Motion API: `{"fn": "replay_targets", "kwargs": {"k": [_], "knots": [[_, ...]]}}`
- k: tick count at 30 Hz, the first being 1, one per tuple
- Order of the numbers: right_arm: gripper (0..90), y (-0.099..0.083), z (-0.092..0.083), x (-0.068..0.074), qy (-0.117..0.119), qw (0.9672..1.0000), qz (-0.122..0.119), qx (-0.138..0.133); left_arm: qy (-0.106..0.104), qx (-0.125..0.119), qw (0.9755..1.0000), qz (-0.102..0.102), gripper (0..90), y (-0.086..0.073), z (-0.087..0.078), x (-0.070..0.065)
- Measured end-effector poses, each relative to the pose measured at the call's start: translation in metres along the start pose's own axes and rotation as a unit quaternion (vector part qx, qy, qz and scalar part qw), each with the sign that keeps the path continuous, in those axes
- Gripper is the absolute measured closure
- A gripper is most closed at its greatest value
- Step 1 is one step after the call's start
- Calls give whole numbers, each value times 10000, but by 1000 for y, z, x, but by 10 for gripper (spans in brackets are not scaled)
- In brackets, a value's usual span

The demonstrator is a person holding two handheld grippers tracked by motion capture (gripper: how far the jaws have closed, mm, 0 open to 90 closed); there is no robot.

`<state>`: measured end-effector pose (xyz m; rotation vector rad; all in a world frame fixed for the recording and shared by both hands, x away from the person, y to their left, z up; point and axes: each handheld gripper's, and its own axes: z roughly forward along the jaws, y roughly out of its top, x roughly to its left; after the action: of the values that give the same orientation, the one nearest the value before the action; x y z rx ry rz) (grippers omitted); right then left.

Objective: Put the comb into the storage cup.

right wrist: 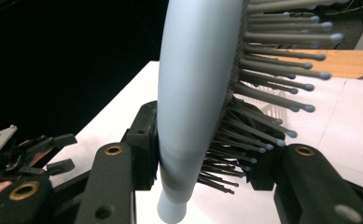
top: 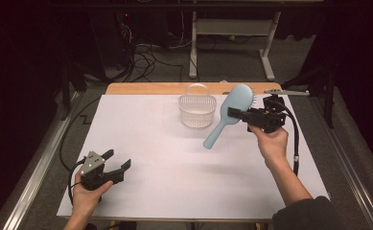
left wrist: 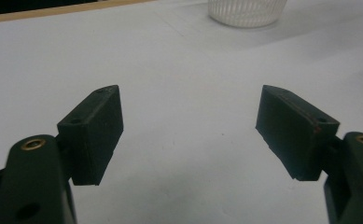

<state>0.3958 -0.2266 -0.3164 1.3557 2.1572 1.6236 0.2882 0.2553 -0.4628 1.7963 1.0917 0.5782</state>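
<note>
Right gripper [top: 236, 114] clamped on blue hairbrush [top: 228, 112] at head/neck, held up off table. Long axis diagonal, handle pointing down-left, bristles away from cam. Basket [top: 197, 110] just left of brush head, so R hand nearer. Left gripper [top: 118, 162] released, nothing in it, well apart at near-left.

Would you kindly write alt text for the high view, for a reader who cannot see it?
The right gripper holds a light blue hairbrush in the air beside a white basket on a white table. The left gripper, jaws open, rests near the table's front left corner.
</note>
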Motion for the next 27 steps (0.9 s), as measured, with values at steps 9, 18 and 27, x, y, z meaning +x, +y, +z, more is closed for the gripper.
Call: {"fn": "replay_targets", "kwargs": {"k": [9, 18, 27], "knots": [[558, 13, 6, 2, -43, 10000, -40, -19, -3, 3, 10000, 2, 241, 0, 1, 0], [557, 26, 10, 5, -109, 9999, -100, -52, -26, 3, 10000, 2, 241, 0, 1, 0], [558, 37, 13, 4, -178, 9997, -106, -153, -16, -23, 10000, -4, 244, 0, 0, 0]]}}
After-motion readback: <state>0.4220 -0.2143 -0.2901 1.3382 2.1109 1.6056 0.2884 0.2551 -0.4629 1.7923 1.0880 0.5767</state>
